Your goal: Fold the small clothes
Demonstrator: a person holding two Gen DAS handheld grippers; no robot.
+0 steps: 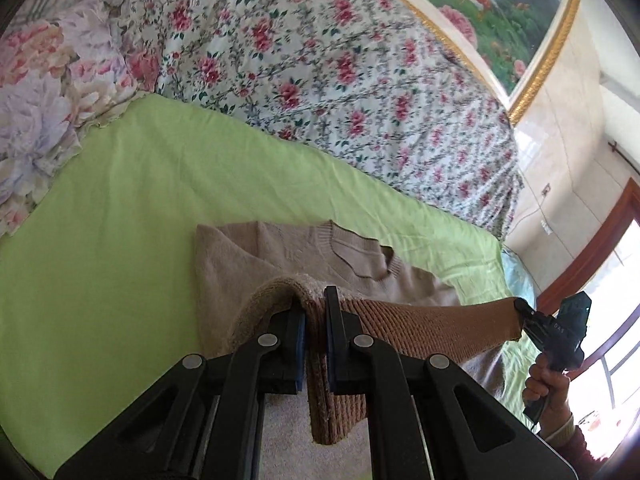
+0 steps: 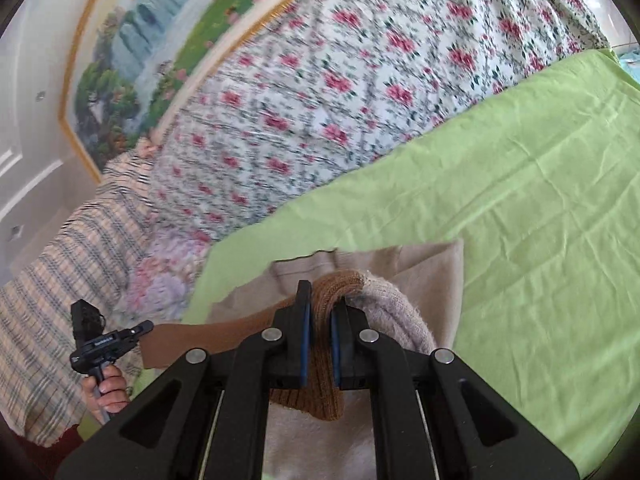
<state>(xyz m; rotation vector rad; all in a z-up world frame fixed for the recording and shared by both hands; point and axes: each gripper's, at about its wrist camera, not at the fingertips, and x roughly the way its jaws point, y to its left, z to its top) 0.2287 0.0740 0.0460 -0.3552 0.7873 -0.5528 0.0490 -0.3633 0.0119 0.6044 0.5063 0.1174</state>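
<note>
A beige knit sweater lies on the green sheet, collar toward the far side. Its ribbed brown hem is lifted and stretched between both grippers. My left gripper is shut on one hem corner. The right gripper shows at the far right of the left wrist view, holding the other corner. In the right wrist view, my right gripper is shut on the ribbed hem above the sweater; the left gripper shows at lower left.
A floral quilt is piled along the far side of the bed. Floral pillows lie at the left. A framed picture hangs on the wall. A window is at the right. A striped blanket lies at the left.
</note>
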